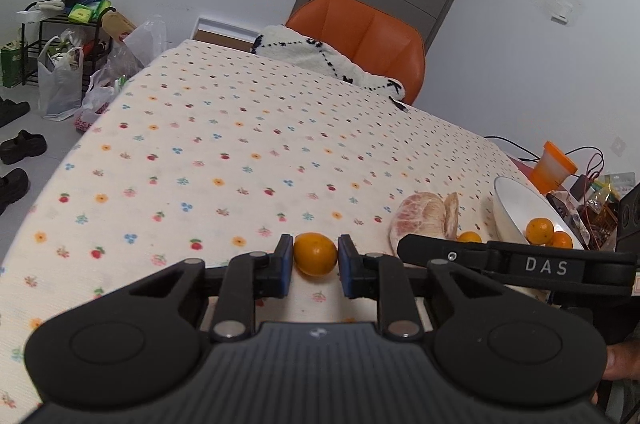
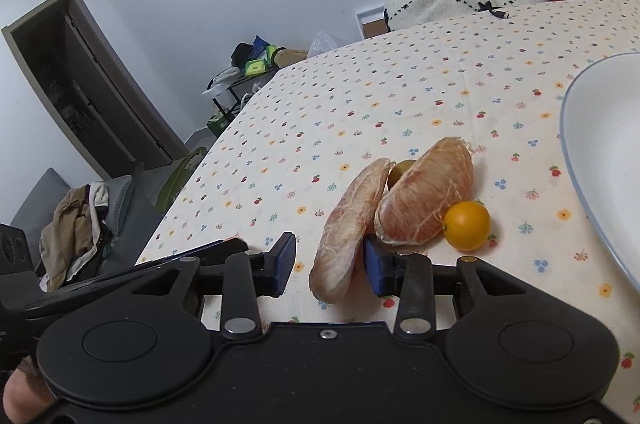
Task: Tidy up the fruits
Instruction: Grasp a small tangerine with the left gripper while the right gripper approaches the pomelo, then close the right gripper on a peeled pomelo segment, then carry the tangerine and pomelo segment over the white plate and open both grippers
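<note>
The table has a cloth with small flowers, and all the fruit lies on it. At the far side of the table stands an orange chair with a fluffy white blanket. The white plate sits near the table's right edge with two small oranges in it. Just left of the plate lie two peeled pomelo pieces (they lean on each other). A small orange touches the bigger piece. The right gripper is wide open around the thinner pomelo slice, maybe touching it on one side. The left gripper is partly open, with another orange right between its blue pads, seemingly just touching.
</note>
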Available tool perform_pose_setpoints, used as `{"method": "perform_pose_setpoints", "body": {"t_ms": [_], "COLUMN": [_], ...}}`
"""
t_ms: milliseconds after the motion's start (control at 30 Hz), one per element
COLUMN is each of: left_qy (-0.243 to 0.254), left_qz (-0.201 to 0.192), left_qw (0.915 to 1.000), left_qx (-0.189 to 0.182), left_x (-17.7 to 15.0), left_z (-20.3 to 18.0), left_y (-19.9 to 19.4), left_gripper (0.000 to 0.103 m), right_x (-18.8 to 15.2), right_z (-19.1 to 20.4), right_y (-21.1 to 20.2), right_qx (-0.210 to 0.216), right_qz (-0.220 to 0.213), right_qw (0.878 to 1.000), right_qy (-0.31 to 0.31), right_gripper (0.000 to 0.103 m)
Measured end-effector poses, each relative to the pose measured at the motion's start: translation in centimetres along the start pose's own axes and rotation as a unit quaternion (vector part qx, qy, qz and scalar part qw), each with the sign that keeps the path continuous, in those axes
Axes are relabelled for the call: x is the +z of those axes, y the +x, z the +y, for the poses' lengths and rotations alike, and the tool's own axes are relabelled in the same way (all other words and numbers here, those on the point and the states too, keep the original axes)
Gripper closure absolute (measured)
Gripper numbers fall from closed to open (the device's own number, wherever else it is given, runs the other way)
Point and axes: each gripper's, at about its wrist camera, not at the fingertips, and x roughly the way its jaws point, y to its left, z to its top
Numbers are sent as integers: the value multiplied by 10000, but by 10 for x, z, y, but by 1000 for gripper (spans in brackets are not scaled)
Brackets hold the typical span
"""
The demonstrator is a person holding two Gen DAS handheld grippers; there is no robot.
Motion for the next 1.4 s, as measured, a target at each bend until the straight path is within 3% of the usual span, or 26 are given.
{"method": "perform_pose_setpoints", "body": {"t_ms": [100, 233, 433, 733, 1400], "left_qy": [8, 29, 98, 280, 763], "left_qz": [-18, -60, -154, -268, -331], "left_qw": [10000, 10000, 9998, 9992, 9965], "left_qx": [29, 64, 114, 129, -65], "left_x": [0, 1, 4, 8, 11], "left_z": [0, -3, -11, -32, -96], "left_y": [-2, -8, -17, -27, -26], "left_gripper": [81, 81, 81, 81, 81], "right_x": [0, -1, 0, 1, -1], "right_z": [-2, -1, 1, -12, -51], "right_y": [1, -5, -21, -44, -95], "right_qx": [-110, 7, 280, 346, 203], "right_qz": [-8, -71, -274, -559, -1112], "right_qw": [9999, 10000, 9992, 9978, 9928], "right_qy": [5, -3, -78, 83, 392], "right_gripper": [84, 89, 89, 89, 89]}}
